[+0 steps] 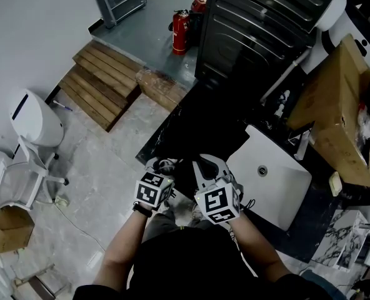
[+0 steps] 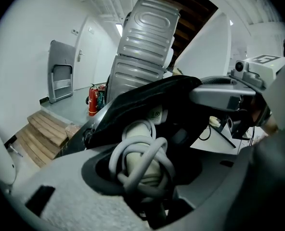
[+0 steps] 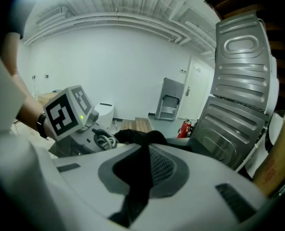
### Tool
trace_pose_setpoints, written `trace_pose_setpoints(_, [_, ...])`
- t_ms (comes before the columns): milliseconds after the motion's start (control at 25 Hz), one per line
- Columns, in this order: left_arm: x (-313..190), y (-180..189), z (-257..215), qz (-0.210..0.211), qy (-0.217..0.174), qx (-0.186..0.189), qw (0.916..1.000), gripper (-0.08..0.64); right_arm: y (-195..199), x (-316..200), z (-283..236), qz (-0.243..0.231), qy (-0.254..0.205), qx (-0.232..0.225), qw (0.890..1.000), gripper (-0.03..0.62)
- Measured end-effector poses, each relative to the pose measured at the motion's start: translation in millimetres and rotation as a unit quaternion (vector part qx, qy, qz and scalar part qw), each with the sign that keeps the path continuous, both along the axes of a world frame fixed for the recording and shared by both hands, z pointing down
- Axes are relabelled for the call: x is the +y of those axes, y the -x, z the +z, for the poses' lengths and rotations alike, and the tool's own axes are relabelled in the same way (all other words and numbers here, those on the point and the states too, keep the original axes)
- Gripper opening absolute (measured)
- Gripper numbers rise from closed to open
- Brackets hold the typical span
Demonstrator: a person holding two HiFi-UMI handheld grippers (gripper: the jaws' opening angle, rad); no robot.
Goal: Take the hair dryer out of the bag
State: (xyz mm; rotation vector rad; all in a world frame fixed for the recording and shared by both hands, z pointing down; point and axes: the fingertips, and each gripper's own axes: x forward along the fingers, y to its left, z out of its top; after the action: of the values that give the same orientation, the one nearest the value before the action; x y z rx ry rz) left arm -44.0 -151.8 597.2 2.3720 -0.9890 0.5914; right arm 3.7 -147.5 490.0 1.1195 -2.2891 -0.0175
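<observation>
**Left jaws on the hair dryer, right jaws pinching the bag**

You hold both grippers close together over the near edge of the black counter [image 1: 191, 120], straight in front of you. Your left gripper [image 1: 162, 174] has its jaws closed around the hair dryer [image 2: 145, 170], a pale body wound with loops of grey cord [image 2: 133, 148]. The jaws stand fairly wide because the bundle fills the gap between them. The hair dryer sits at the mouth of the black bag [image 2: 147, 97], whose fabric arches over and behind it. A white label [image 2: 156, 114] shows inside the opening. You cannot tell from these views how much of the dryer is inside the bag.

Your right gripper [image 1: 204, 169] is just to the right of the left one. Its jaws are pressed nearly together on a fold of the bag's black fabric, which hangs down through the gap between them. In the right gripper view, the left gripper's marker cube [image 3: 68, 110] and the cord loops show to the left, just beside the bag.

To the right of the grippers, a white panel with a round hole [image 1: 269, 175] lies on the counter. Farther right stands a cardboard box [image 1: 338, 108]. At the far side of the counter rises a dark ribbed metal cabinet [image 1: 260, 24], with a red fire extinguisher [image 1: 180, 32] on the floor at its left. Wooden steps [image 1: 104, 83] lie on the floor at the far left, and a white chair [image 1: 13, 177] stands at the left.
</observation>
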Motion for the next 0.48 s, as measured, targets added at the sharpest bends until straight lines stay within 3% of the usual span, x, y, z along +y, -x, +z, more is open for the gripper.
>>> trace_pose_setpoints(480, [5.4,-13.8,-20.4,0.012,-0.010,0.036,0.9992,0.244,-8.7,-12.5,4.9,0.013,-0.021,0.034,0.999,0.029])
